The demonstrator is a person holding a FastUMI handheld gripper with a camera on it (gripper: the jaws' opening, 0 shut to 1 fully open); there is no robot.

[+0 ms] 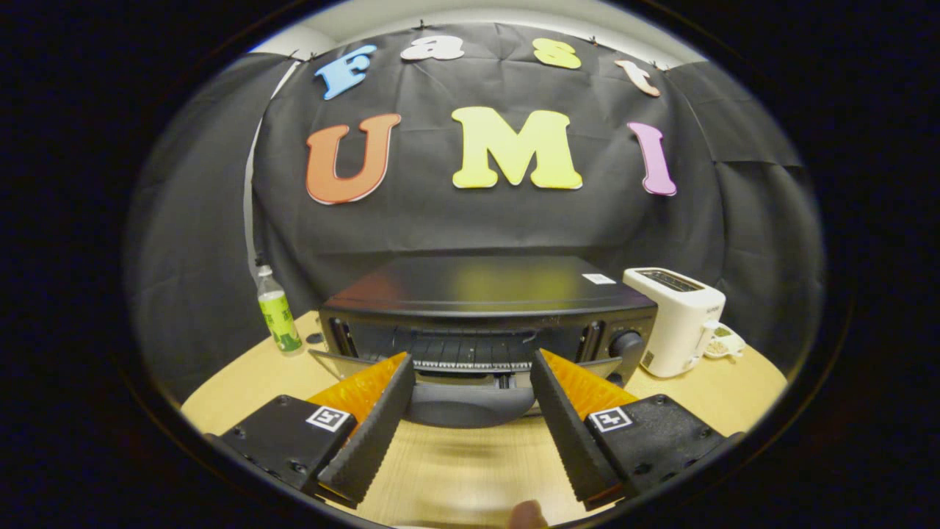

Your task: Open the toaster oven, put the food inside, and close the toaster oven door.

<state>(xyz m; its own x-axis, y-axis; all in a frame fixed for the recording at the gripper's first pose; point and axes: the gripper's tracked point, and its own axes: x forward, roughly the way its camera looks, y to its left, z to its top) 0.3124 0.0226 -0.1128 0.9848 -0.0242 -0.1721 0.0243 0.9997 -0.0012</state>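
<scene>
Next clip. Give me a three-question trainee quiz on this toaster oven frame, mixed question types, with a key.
1. True or false: the toaster oven door is down, open.
2. What stands just right of the oven? A) green-labelled bottle B) white toaster C) a frying pan
3. Fill in: the hand-held gripper has its fingers spread and holds ____.

Key: 1 true; 2 B; 3 nothing. The wire rack shows inside the oven, and the bottle stands left of the oven on the table.

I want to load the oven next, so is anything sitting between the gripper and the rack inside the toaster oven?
Nothing visible does. The gripper has its jaws open, just in front of the toaster oven, whose door hangs down open. The wire rack lies bare beyond it.
</scene>
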